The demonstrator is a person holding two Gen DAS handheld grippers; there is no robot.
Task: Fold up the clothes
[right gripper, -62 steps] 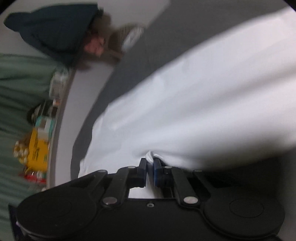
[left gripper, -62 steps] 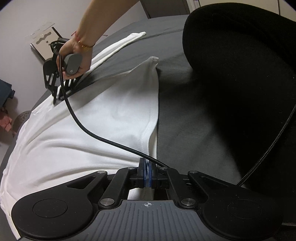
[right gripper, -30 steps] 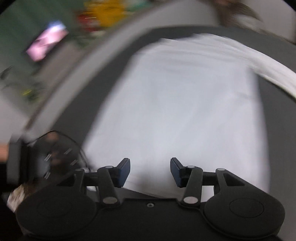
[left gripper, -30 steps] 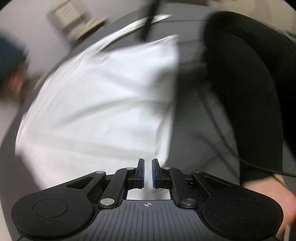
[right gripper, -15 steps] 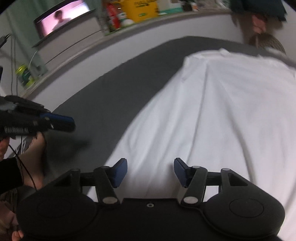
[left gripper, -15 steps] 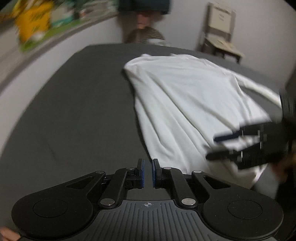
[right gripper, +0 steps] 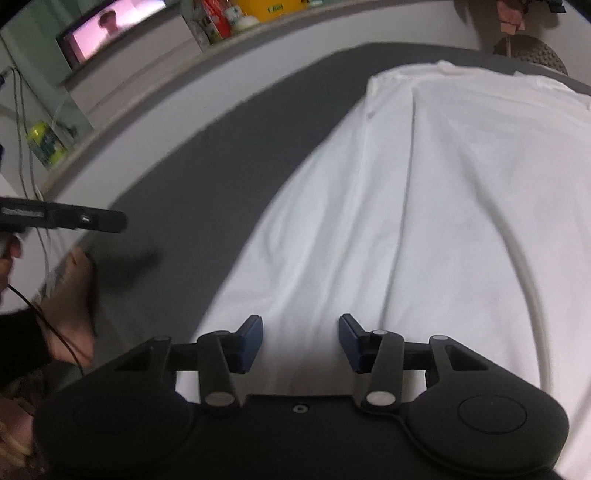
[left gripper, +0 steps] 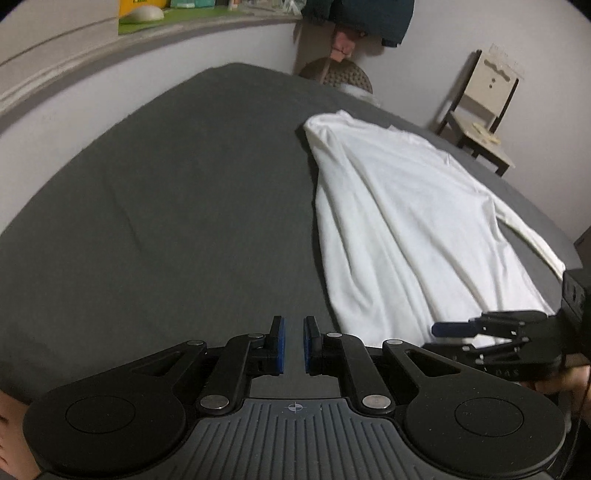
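Note:
A white long-sleeved shirt (left gripper: 406,229) lies lengthwise on the dark grey bed sheet (left gripper: 166,221), with one sleeve trailing along its right side. My left gripper (left gripper: 293,347) hovers over bare sheet just left of the shirt's near end. Its blue pads stand a narrow gap apart with nothing between them. My right gripper (right gripper: 301,332) is wide open above the near end of the shirt (right gripper: 424,203) and holds nothing. Each view shows the other gripper at its edge: the right gripper (left gripper: 480,332) and the left gripper (right gripper: 62,218).
A small wooden chair (left gripper: 484,107) and a round woven stool (left gripper: 336,75) stand beyond the bed's far end. A ledge with boxes and a lit screen (right gripper: 110,26) runs along the left wall. A person's bare limb (right gripper: 70,306) rests near the left gripper.
Both grippers have let go of the shirt and swung round to its other end. The right gripper opened wide. The left one opened only a little.

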